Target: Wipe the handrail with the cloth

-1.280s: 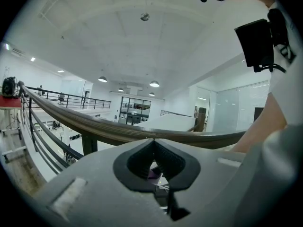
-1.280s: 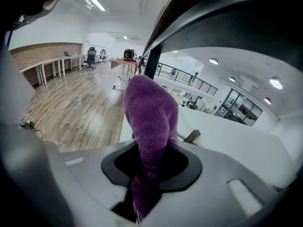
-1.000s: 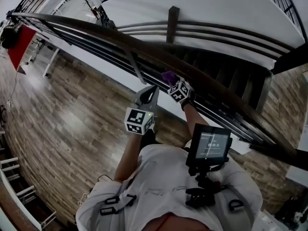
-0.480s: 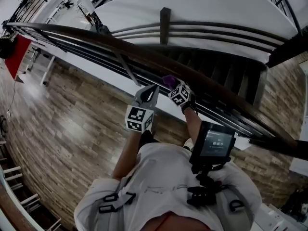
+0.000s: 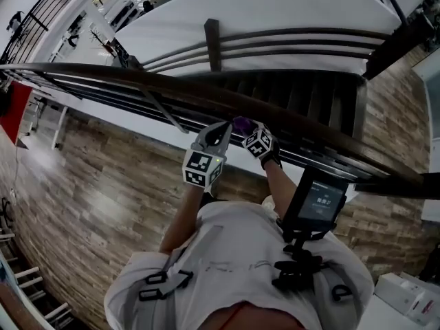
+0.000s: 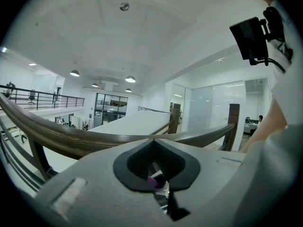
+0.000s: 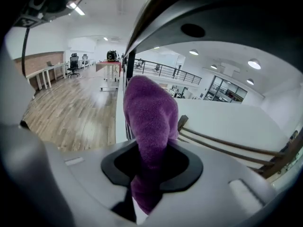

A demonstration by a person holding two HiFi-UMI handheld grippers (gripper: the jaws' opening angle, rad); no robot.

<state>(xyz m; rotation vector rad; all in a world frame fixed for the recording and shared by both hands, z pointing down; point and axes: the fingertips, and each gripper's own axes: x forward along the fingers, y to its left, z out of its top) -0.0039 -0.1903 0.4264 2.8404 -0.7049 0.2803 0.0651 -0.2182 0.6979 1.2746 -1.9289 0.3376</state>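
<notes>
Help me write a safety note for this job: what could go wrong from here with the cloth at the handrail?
The cloth is only pinched in the fingers of the right gripper. Friction on the handrail might tug it free, and it could drop into the stairwell beyond. The left gripper sits close beside the right one, so the two could bump while wiping.

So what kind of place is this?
Probably an upstairs landing in an office: a wooden handrail runs beside a staircase, and desks and a chair stand further off.
</notes>
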